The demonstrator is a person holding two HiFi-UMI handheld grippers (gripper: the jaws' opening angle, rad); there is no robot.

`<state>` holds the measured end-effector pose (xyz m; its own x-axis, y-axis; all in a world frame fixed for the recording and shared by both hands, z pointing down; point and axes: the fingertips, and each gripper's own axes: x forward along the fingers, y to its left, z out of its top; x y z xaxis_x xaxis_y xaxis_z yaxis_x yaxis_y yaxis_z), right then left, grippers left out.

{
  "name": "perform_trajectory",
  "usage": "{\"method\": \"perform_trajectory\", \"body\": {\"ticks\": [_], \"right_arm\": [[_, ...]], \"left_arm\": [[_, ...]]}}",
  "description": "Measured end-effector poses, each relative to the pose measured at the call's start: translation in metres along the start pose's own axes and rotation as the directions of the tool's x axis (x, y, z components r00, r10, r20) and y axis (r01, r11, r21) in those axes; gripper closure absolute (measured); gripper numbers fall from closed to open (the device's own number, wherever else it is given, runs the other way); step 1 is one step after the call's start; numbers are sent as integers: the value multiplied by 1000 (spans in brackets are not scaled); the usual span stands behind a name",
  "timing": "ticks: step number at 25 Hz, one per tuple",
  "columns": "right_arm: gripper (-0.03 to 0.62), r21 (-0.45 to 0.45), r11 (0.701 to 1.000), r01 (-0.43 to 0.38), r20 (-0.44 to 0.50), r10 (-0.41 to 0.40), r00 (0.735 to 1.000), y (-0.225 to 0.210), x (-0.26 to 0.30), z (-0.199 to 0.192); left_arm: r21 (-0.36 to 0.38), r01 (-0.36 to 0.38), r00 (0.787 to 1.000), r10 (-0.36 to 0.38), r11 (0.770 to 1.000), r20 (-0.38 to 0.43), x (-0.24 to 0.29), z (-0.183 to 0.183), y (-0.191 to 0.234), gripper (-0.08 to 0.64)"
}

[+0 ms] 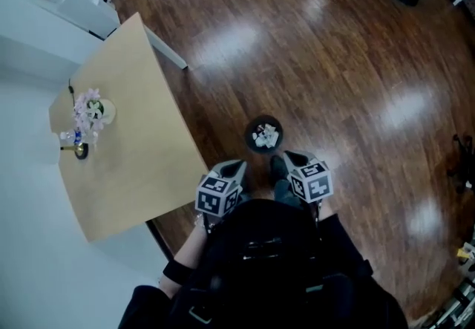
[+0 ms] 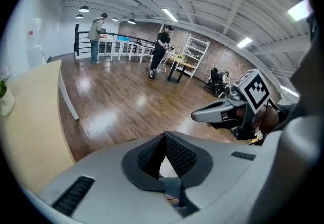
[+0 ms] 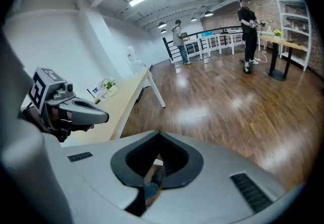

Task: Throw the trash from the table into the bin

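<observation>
In the head view, one bin is seen on the floor near the one surface, and white crumpled trash lies inside it. Two tools are counted: the left hand-held gripper and the right hand-held gripper, both held close to the body. In the left gripper view the jaws are clenched on nothing. In the right gripper view the same is seen. Probably the small things beside the flowers should be checked, with the jaws opened first.
</observation>
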<state>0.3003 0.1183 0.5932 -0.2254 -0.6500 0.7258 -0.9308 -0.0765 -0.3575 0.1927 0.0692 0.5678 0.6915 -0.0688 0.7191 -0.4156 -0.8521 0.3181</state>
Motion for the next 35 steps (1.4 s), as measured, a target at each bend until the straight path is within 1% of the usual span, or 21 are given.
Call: {"method": "perform_trajectory", "body": {"ticks": [3,8,12,15,17,19,21,24,26,30,35], "right_arm": [[592,2,1000,12,5,-12,1000,10,1,3],[592,-47,999,6,10,-5,1000,28,10,14],[592,-113,993,-38,-5,38,999,58,21,30],[592,-178,980,-90,-29,86,996,87,35,38],[592,-230,964,-132,-42,126,991,109,45,46],[592,-278,944,-174,-56,165,985,130,60,52],[592,-324,923,-209,-75,195,978,153,70,65],[592,-387,887,-253,-94,235,968,183,88,84],[592,-412,869,-274,-101,256,961,201,95,93],[592,-454,842,-290,-112,269,957,230,100,101],[592,-459,837,-297,-121,272,955,239,111,100]], "left_arm": [[-6,-14,1000,14,1000,25,-14,0,14,560],[-39,-43,997,45,998,67,-34,1,33,560],[-85,-90,990,99,992,101,-58,-3,57,560],[-135,-141,980,157,981,121,-80,-14,77,560],[-182,-185,968,212,966,138,-98,-23,92,560],[-238,-231,950,271,944,154,-117,-33,108,560],[-295,-272,930,329,916,164,-137,-44,125,560],[-379,-322,894,410,867,178,-163,-59,144,560],[-415,-340,876,445,844,186,-175,-67,154,560],[-453,-357,856,481,817,192,-191,-78,165,560],[-474,-373,841,506,798,190,-204,-88,175,560]]}}
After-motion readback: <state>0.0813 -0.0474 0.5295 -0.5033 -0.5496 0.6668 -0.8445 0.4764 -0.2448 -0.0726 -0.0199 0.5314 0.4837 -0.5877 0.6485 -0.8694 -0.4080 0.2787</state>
